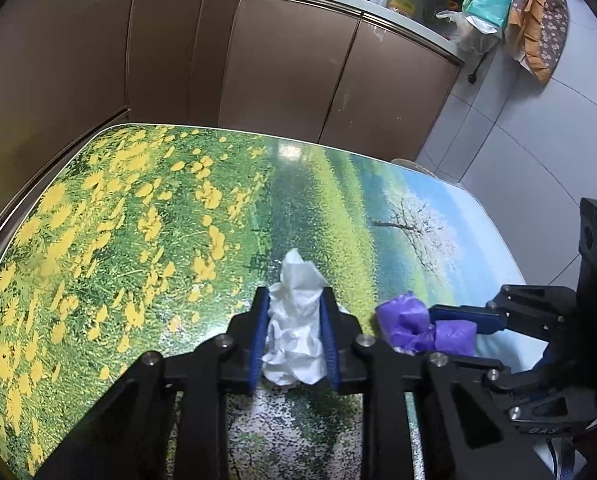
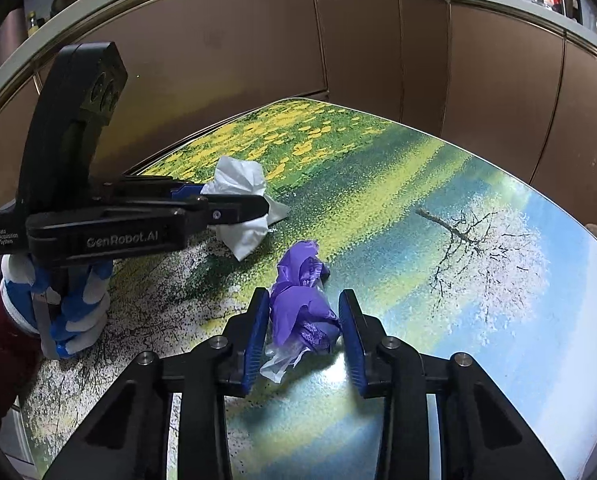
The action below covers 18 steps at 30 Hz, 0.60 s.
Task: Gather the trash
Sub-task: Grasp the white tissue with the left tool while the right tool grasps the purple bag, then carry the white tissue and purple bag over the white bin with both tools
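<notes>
A crumpled white tissue (image 1: 296,320) sits squeezed between the blue pads of my left gripper (image 1: 294,300), which is shut on it just above the table; it also shows in the right wrist view (image 2: 240,188). A crumpled purple plastic wrapper (image 2: 304,300) lies on the table between the fingers of my right gripper (image 2: 304,300). The left pad touches it and the right pad stands at its edge, so the jaws are closing but still apart. The wrapper also shows in the left wrist view (image 1: 414,326), with the right gripper (image 1: 464,318) around it.
The table (image 1: 138,220) has a glossy meadow-and-tree print and rounded corners. Brown cabinets (image 1: 290,60) with a cluttered counter stand behind it. A tiled floor (image 1: 538,140) lies to the right. The left gripper's body (image 2: 98,216) is close beside the right one.
</notes>
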Motion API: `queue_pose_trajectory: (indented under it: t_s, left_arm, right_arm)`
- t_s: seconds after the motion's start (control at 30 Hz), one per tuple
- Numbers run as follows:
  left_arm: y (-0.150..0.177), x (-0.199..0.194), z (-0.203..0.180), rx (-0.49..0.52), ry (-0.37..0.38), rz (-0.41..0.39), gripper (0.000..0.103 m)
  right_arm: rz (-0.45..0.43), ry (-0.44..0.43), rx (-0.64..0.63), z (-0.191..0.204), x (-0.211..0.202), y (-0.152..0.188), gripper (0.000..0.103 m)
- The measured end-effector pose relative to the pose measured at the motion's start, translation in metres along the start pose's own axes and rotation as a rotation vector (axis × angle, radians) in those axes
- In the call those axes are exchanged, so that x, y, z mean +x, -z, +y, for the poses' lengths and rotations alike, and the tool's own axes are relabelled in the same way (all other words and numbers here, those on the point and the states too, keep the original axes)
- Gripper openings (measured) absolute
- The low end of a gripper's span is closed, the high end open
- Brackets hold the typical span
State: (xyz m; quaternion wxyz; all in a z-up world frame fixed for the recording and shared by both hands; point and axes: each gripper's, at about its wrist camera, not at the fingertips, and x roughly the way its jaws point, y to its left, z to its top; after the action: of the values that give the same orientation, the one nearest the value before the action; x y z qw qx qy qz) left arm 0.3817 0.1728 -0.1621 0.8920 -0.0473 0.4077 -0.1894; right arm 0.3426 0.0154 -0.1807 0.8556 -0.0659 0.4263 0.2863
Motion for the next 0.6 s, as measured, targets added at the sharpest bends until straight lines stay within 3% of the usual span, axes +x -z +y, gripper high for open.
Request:
queue_pose_trajectory:
  t_s: [0.2, 0.6]
  left_arm:
    - [0.011, -0.010, -0.008, -0.010, -0.044, 0.003, 0.019]
    - [0.055, -0.090, -0.055, 0.029, -0.081, -0.023, 0.018]
  right_arm:
    - [0.001, 0.004, 0.007, 0.001, -0.014, 0.013, 0.034]
    - [-0.066, -0.006, 0.077, 0.017, -0.093, 0.054, 0.034]
